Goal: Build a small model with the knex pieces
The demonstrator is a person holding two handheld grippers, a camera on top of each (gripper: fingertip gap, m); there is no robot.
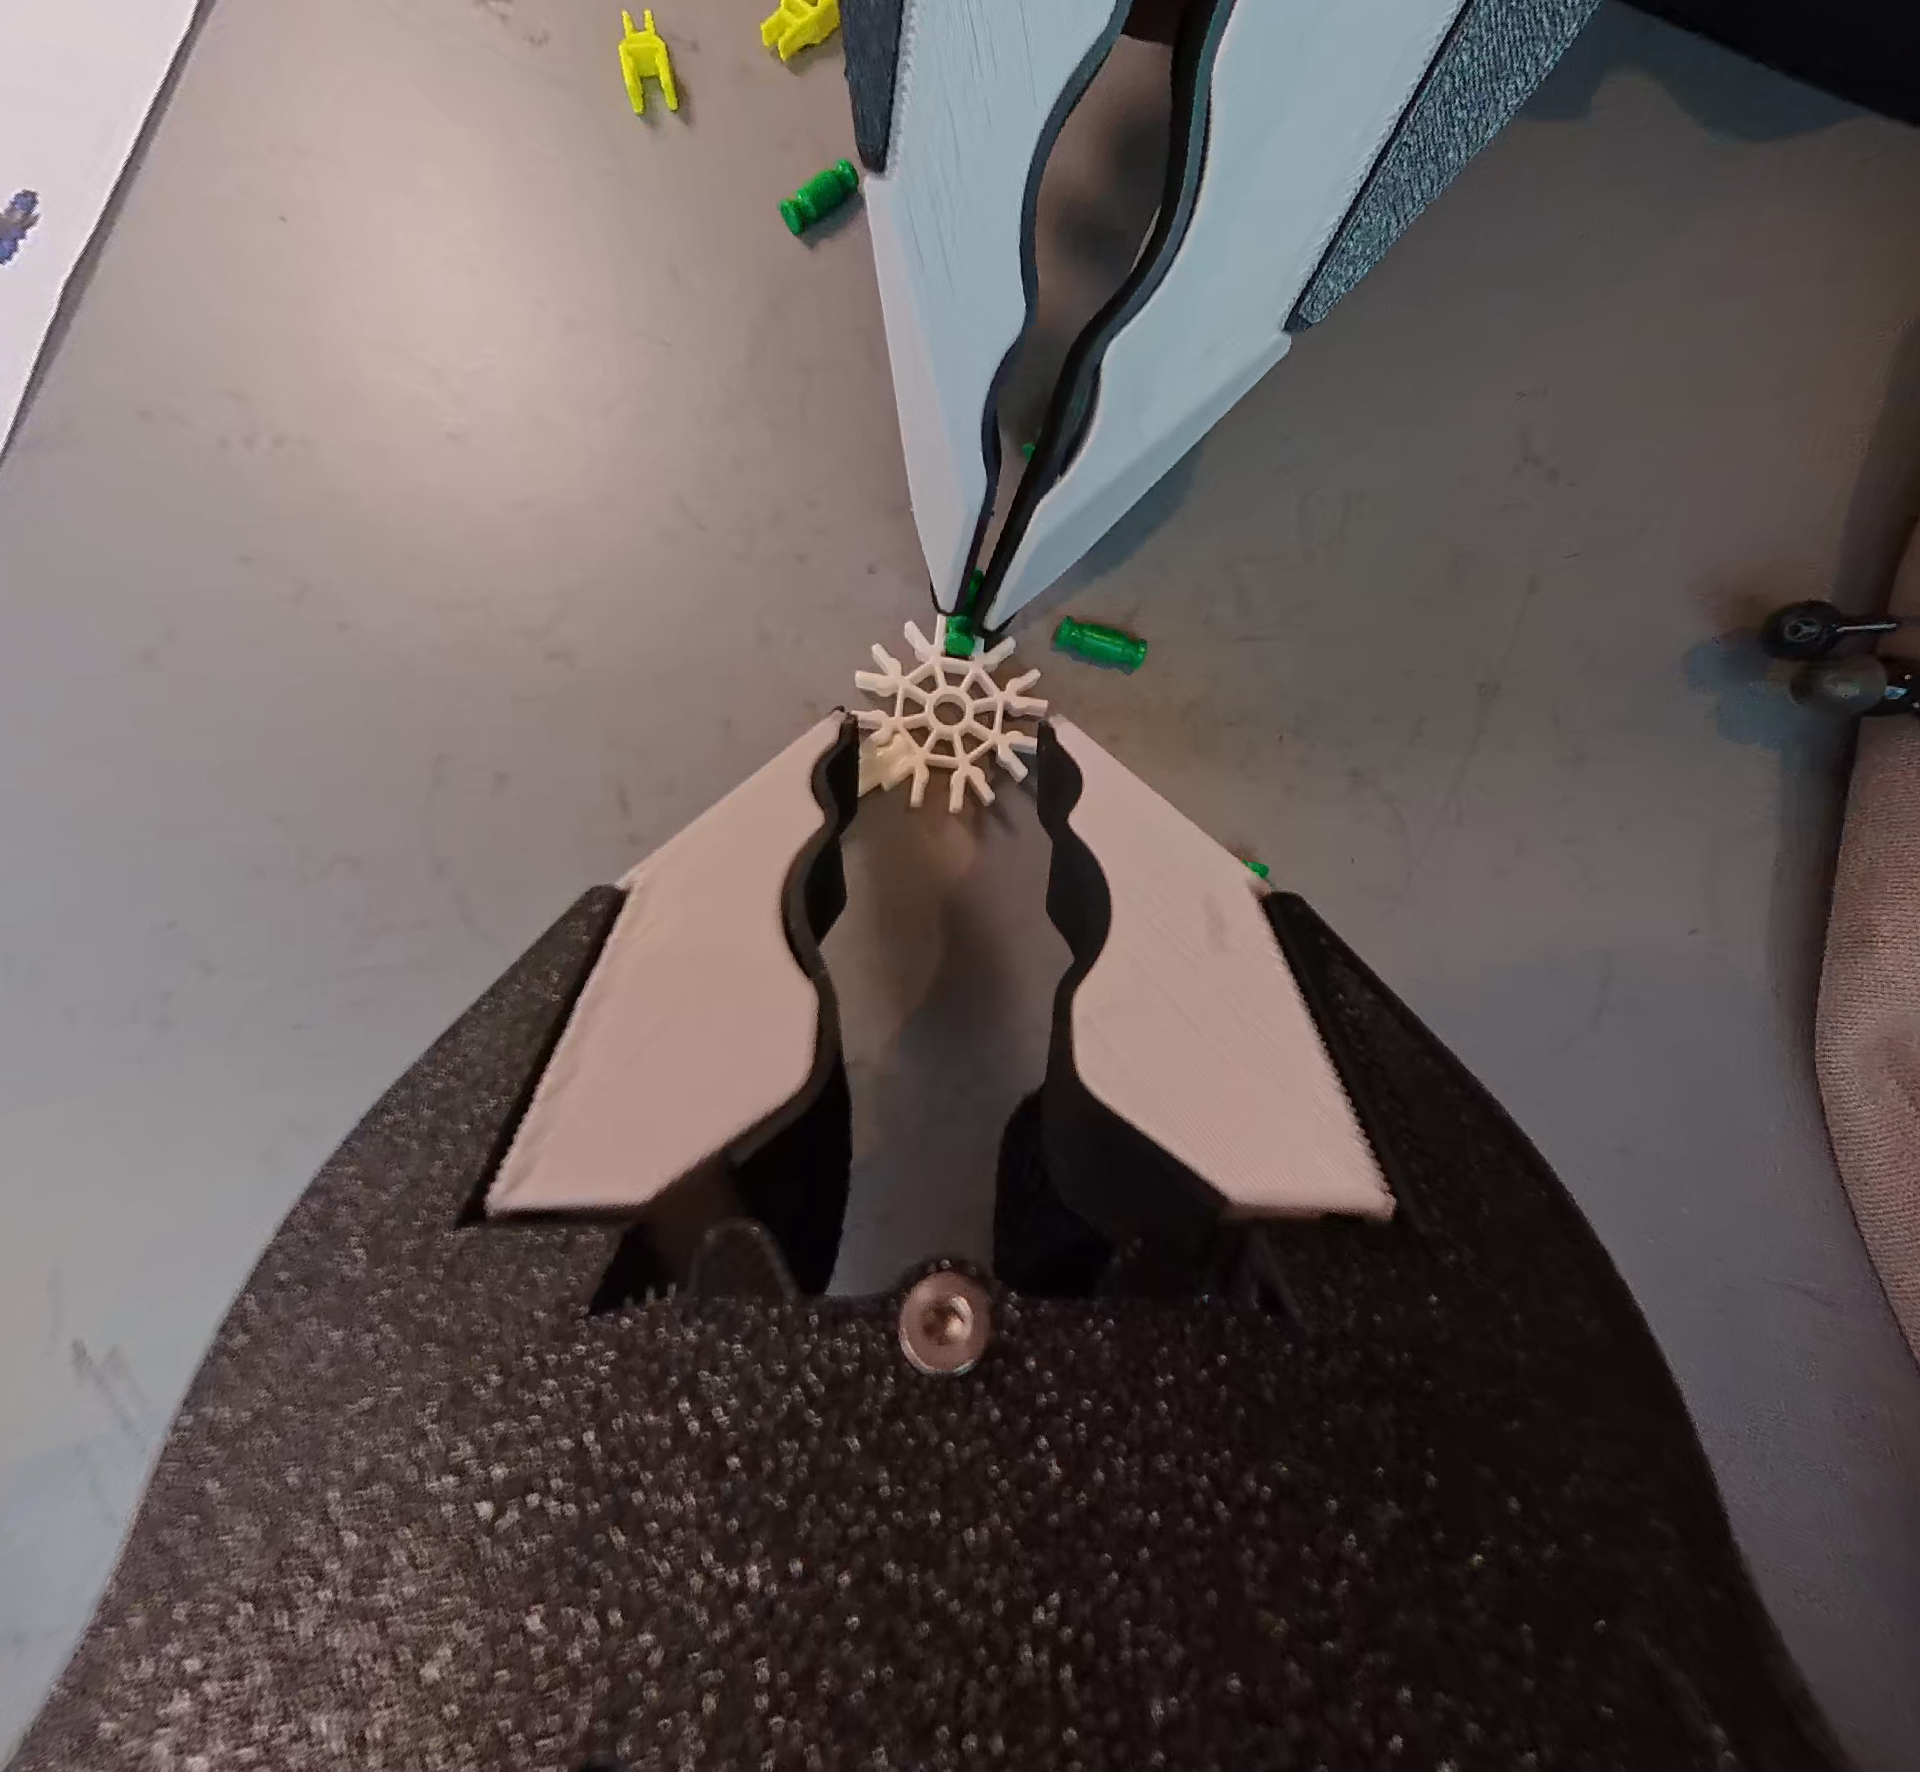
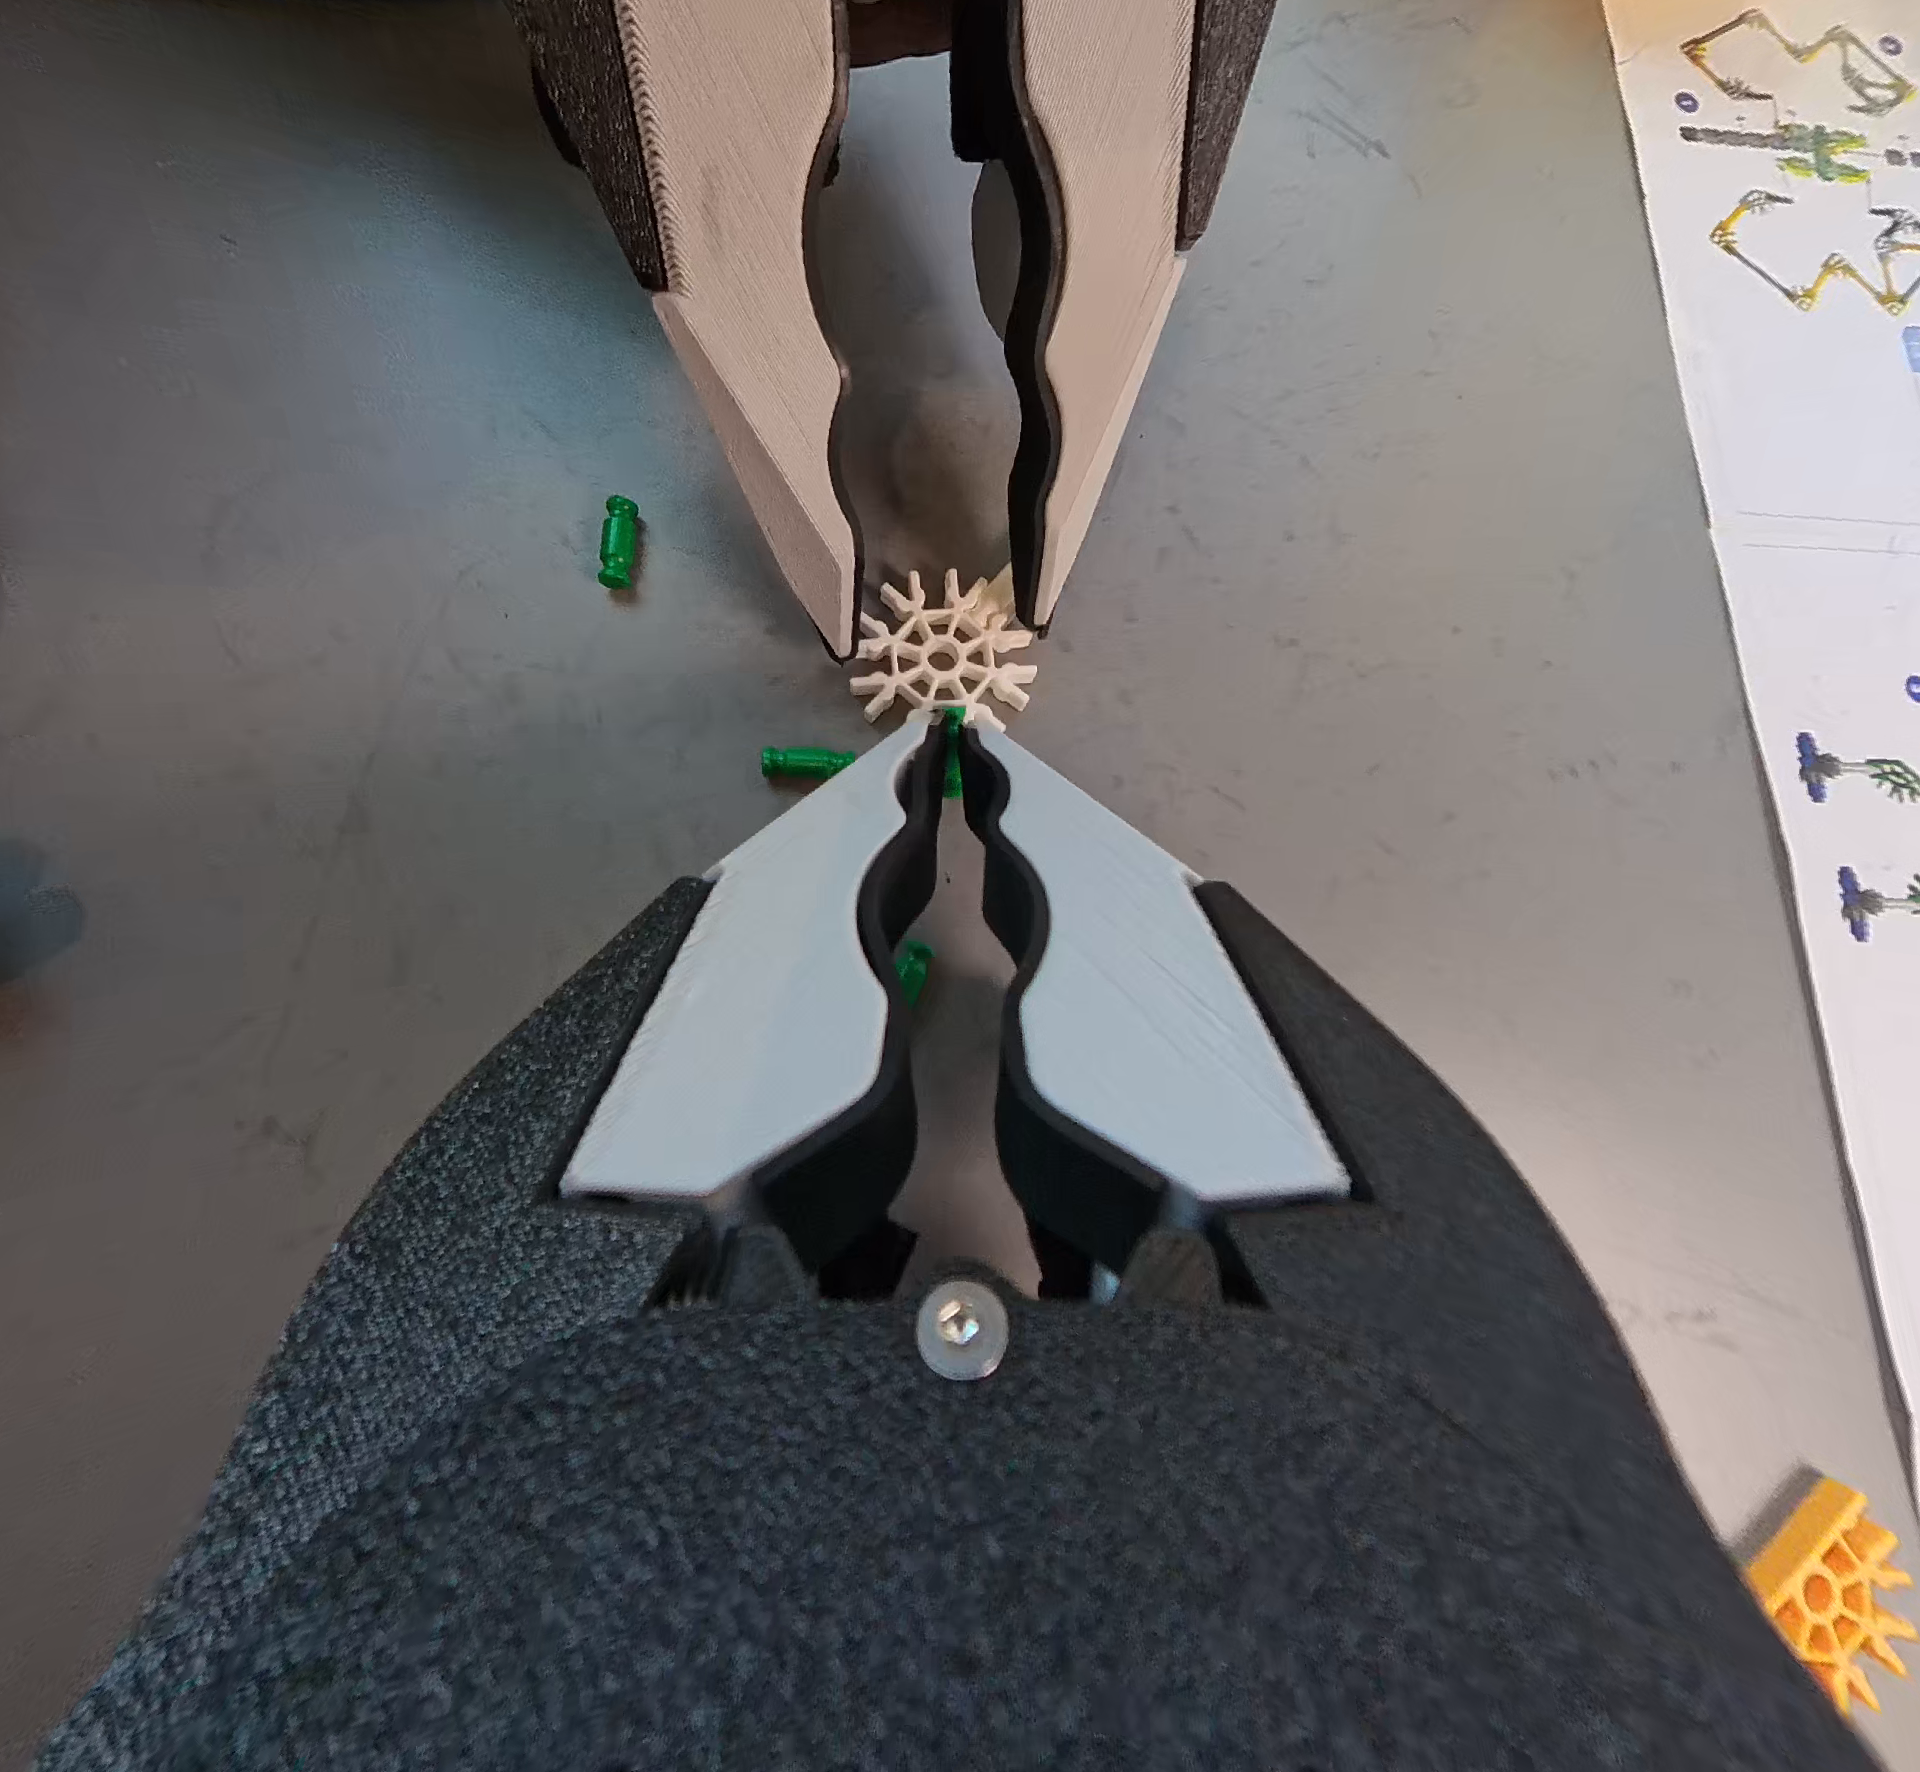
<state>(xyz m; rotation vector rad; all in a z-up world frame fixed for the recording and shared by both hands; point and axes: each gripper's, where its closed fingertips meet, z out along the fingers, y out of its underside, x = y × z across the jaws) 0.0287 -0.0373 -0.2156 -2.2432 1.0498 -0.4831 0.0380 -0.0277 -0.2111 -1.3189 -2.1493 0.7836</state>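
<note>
The white snowflake-shaped connector [image 1: 948,717] lies near the middle of the grey table [image 1: 416,579], caught between my 2 grippers, which face each other across it. My left gripper [image 1: 948,735], the one with the beige fingers [image 1: 717,974], has its tips set on either side of the connector's rim and pinches it across its width. My right gripper [image 2: 948,727], with the pale grey fingers [image 2: 769,974], is squeezed tight on a short green rod [image 2: 952,754], whose far end meets a slot on the connector's edge. I cannot tell whether the rod is seated in that slot.

3 more green rods lie loose on the table: 1 [image 2: 808,762] just beside my right gripper's tip, 1 [image 2: 619,542] farther out, and 1 [image 1: 819,201] on the far side of my right gripper. 2 yellow clips [image 1: 717,44] lie beyond those. A printed sheet [image 2: 1787,475] runs along the table's edge, with an orange connector [image 2: 1834,1608] near its close end.
</note>
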